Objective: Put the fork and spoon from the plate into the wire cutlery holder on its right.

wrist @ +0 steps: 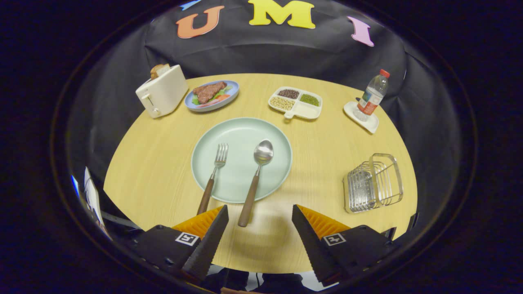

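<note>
The gripper hangs with fingers spread wide and empty above the near edge of the round wooden table. The steel spoon with a brown wooden handle and the matching fork both lie on the pale green round plate, handles overhanging toward the fingers. The silver wire cutlery holder stands well apart to the plate's right. The first pickup looks not yet begun; next, the fingers must descend around a handle, probably the spoon's, which ends between them.

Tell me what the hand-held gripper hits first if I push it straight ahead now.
Probably the spoon: its wooden handle end lies just ahead, between the open fingers of the hand-held gripper, resting on the plate rim. Height above the table is unclear.
</note>
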The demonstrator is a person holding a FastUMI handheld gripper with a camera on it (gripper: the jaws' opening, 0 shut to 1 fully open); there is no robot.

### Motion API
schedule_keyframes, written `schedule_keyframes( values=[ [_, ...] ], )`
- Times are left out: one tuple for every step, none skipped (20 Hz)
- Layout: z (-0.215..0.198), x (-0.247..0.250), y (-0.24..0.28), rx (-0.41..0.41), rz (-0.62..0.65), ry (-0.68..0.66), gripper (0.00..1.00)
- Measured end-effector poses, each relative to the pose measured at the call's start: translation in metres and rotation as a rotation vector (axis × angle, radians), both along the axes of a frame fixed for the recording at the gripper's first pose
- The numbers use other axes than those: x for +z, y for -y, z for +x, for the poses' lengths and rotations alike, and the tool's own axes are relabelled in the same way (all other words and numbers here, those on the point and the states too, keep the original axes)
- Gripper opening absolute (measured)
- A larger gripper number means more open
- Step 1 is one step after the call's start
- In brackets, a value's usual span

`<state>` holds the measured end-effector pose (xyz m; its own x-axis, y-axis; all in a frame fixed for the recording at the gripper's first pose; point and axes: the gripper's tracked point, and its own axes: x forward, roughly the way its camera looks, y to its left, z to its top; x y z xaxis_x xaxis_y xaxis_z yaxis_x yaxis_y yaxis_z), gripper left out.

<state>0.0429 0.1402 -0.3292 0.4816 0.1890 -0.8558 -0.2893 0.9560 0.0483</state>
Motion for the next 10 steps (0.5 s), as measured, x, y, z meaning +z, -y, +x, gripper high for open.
schedule_keyframes(
  values=[
    [0.001,-0.007,-0.004,-0.007,0.003,-0.032,0.94],
    [0.003,-0.013,-0.003,-0.019,0.002,-0.059,0.94],
    [0.003,-0.019,-0.003,-0.026,-0.010,-0.088,0.93],
    [0.004,-0.023,-0.003,-0.037,-0.020,-0.109,0.90],
    [0.006,-0.028,-0.003,-0.043,-0.030,-0.130,0.89],
    [0.009,-0.031,-0.003,-0.045,-0.035,-0.144,0.83],
    [0.012,-0.033,-0.003,-0.051,-0.044,-0.152,0.80],
    [0.015,-0.036,-0.004,-0.055,-0.046,-0.165,0.76],
    [0.014,-0.037,-0.005,-0.058,-0.045,-0.186,0.74],
    [0.015,-0.039,-0.004,-0.061,-0.058,-0.204,0.71]
  ],
)
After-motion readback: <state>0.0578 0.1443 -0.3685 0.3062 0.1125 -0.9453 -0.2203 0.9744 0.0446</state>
